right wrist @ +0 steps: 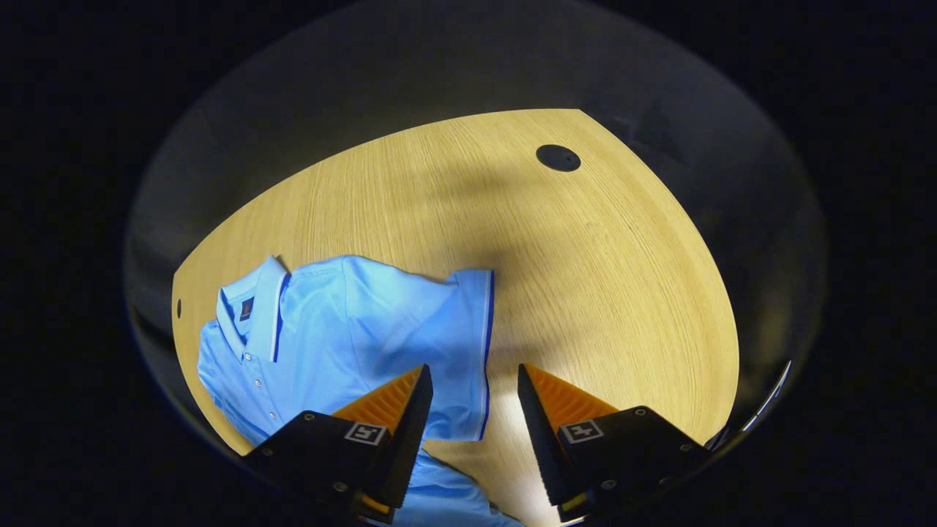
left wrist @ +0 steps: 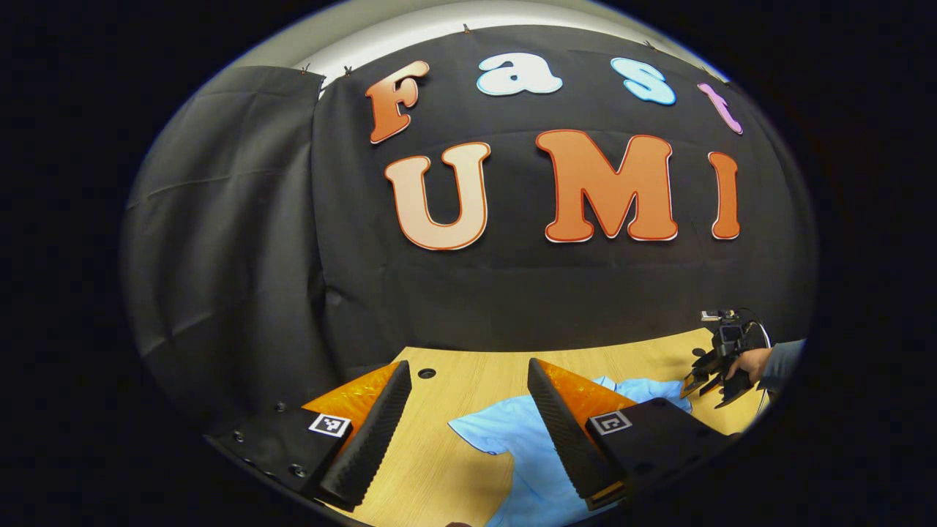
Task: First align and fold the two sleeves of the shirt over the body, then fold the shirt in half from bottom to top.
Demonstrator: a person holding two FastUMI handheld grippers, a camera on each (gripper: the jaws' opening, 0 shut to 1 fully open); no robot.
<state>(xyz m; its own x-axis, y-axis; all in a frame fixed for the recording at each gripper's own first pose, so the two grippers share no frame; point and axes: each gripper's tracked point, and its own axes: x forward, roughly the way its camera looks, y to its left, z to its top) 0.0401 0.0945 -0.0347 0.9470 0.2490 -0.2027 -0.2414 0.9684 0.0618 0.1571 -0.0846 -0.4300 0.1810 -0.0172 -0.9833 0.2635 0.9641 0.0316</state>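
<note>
Right gripper (right wrist: 474,395) hangs just above the shirt (right wrist: 344,329), jaws spread and empty, straddling the hemmed end of a sleeve (right wrist: 468,351). My guess: it's lined up to pinch that sleeve and carry it over the body. The sleeve lies out flat, not yet folded. Beyond it, the collar (right wrist: 252,307) sits near the tabletop's (right wrist: 585,278) edge, with bare wood and a dark round hole (right wrist: 558,157) toward the far corner.

Left gripper (left wrist: 468,410) is also wide apart, holding nothing, poised over the other sleeve. Its view adds the right gripper farther off with a hand (left wrist: 747,362) on it. The right gripper view gives the collar and buttons.
</note>
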